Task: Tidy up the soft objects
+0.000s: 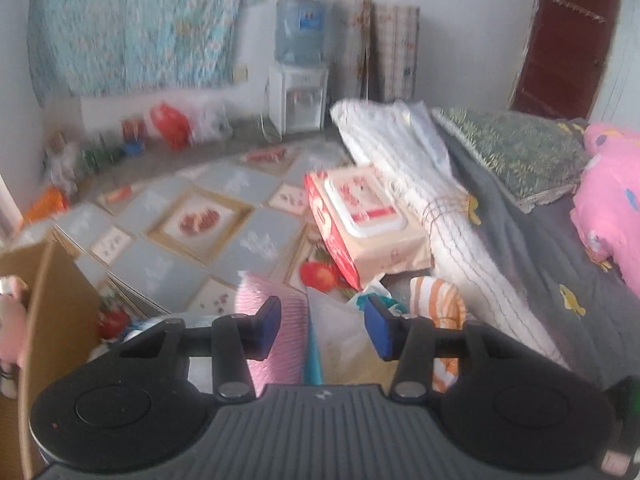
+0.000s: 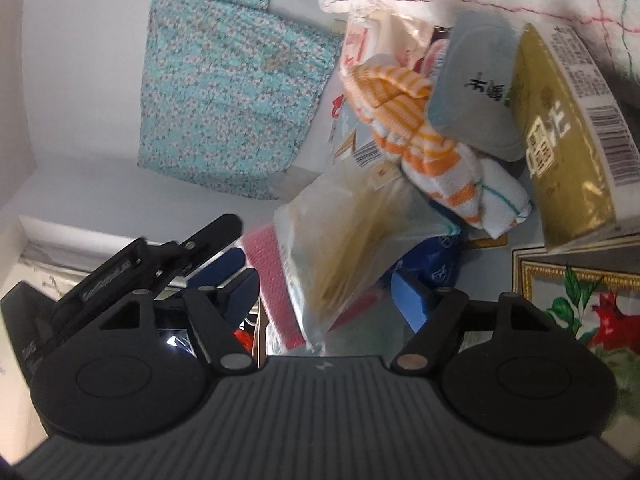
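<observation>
Claws both gape, gripping nothing: left claw point(image 1: 322, 326) and right claw point(image 2: 326, 292) flank a clear plastic packet point(image 2: 340, 240) beside the orange-striped towel point(image 2: 416, 136). Next move, I'd guess: pinching that packet.

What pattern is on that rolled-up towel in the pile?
Orange and white stripes on the towel, with a thin teal line near one end; clearest in the right wrist view.

Wipes pack point(image 1: 366, 220), rolled white blanket point(image 1: 420, 200) and cardboard box point(image 1: 52, 300) hem in the striped towel point(image 1: 438, 304), open gap above
</observation>
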Motion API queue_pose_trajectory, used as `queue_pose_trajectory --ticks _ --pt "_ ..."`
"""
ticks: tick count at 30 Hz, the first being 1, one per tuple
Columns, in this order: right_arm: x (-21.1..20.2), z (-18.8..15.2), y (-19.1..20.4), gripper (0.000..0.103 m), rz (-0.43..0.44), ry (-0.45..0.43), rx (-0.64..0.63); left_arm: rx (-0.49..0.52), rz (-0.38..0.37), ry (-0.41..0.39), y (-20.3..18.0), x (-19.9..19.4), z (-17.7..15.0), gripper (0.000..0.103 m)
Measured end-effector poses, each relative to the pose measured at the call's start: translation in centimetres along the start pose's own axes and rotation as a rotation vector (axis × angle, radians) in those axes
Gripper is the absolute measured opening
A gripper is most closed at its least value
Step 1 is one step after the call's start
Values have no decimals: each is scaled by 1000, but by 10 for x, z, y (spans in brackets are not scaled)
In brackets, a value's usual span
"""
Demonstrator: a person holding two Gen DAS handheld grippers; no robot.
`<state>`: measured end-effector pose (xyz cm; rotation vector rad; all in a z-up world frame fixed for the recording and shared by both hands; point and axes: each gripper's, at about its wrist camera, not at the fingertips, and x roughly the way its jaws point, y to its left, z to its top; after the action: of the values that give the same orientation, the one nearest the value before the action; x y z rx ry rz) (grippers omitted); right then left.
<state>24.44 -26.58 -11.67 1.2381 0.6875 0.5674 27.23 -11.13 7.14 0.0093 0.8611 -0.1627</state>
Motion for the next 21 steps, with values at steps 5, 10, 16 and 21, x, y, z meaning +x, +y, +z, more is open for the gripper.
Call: queue_pose_trajectory --ticks 5,10,16,21 --pt "9 7 -10 63 11 12 21 -3 -43 106 -4 32 11 50" --pt "17 11 -16 59 24 39 15 40 -36 166 -13 54 17 56" --pt "28 11 -19 55 40 54 -8 99 -20 203 -23 66 26 55" --pt "24 10 -23 55 50 46 -8 106 -43 179 -22 61 39 57"
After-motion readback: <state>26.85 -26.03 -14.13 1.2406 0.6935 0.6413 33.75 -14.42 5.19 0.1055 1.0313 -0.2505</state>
